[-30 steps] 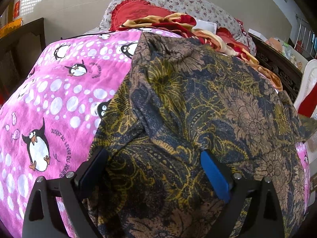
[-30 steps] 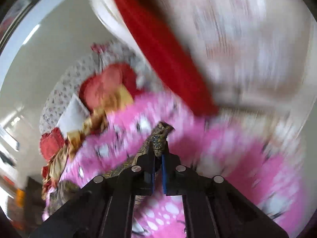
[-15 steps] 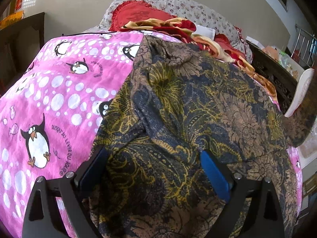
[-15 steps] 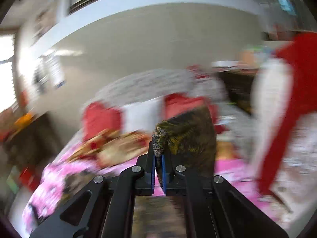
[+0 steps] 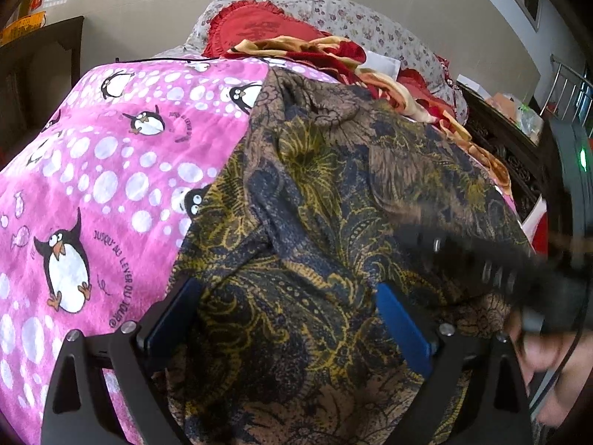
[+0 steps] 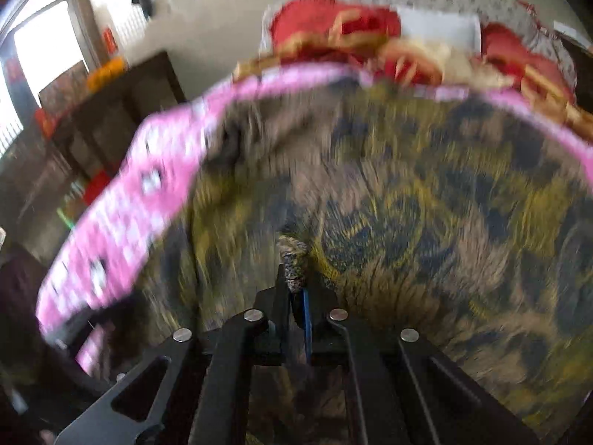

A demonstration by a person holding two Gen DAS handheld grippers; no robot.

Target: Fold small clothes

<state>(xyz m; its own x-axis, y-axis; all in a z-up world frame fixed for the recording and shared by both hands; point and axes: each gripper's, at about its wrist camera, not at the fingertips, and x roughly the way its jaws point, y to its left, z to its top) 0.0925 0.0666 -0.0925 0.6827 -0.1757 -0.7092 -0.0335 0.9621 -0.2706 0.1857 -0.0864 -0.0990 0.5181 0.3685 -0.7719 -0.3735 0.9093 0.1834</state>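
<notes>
Between the wide-spread jaws of the left gripper [image 5: 287, 319], only the dark batik-print garment [image 5: 333, 200], draped flat under and past both blue pads [image 5: 402, 328], neither visibly pressing on it. Just left of those jaws, the pink penguin blanket [image 5: 92, 170], printed beside the big penguin [image 5: 65, 263] with a curved line reading "JUSQU'AU LEVER DU JOUR". Beyond the jaws, garment running up toward a heap of red and gold cloth [image 5: 318, 50], then a red ruffled cushion [image 5: 259, 24] against a flowered pillow [image 5: 370, 22]. To the right of the jaws, seen only from this left wrist camera, the blurred black body of the right gripper [image 5: 481, 256] low over the fabric's right edge, a green light [image 5: 583, 155] above it and a hand [image 5: 533, 356] gripping it from below. From the right wrist camera, the detail missing there: jaws of the right gripper [image 6: 296, 289] clamped tight on a bunched corner of the same garment [image 6: 407, 204], a knot of cloth poking out just past the tips. Ahead of those jaws, more garment, smeared by motion blur, the pink blanket [image 6: 155, 170] as a band to the left and along the top. Further left, dark wooden furniture [image 6: 122, 111] and a bright window [image 6: 44, 44], blurred. No writing legible in this view.
</notes>
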